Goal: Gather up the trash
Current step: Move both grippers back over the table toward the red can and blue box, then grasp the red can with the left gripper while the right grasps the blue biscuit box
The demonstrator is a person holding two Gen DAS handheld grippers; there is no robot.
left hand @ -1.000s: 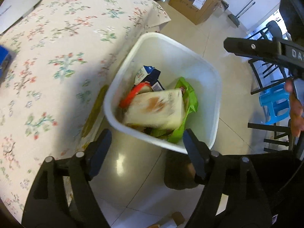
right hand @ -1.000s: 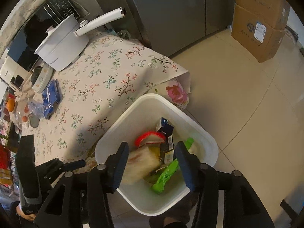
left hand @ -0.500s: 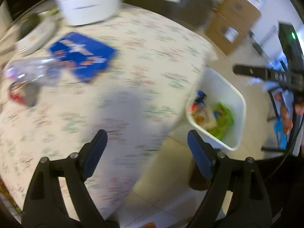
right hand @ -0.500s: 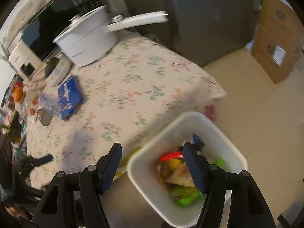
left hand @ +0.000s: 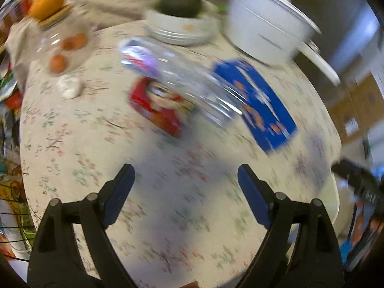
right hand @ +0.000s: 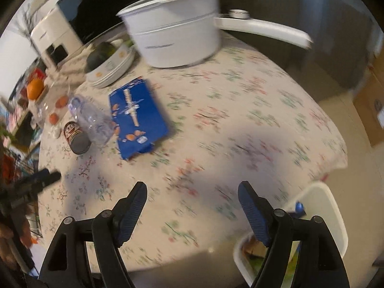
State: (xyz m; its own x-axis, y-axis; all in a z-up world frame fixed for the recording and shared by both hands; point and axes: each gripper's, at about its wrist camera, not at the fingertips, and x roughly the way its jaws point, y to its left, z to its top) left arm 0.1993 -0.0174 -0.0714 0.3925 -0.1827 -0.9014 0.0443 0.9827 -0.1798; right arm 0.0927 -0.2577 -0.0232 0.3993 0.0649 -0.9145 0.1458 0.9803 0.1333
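Presently: blue carton (right hand: 138,115) flat on tabletop (right hand: 240,124), just before white pot (right hand: 175,38), long axis running toward pot. Clear bottle (right hand: 92,120) touching carton's far side, red can (right hand: 75,138) beyond. Left claw (left hand: 186,194) wide, empty, nearer bottle. Right claw (right hand: 192,210) opening, empty. Bin (right hand: 331,206) off tabletop edge.

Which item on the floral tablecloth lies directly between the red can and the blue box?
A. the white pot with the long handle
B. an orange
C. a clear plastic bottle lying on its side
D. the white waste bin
C: in the right wrist view the clear plastic bottle lies on its side with the red can on one flank and the blue box on the other.
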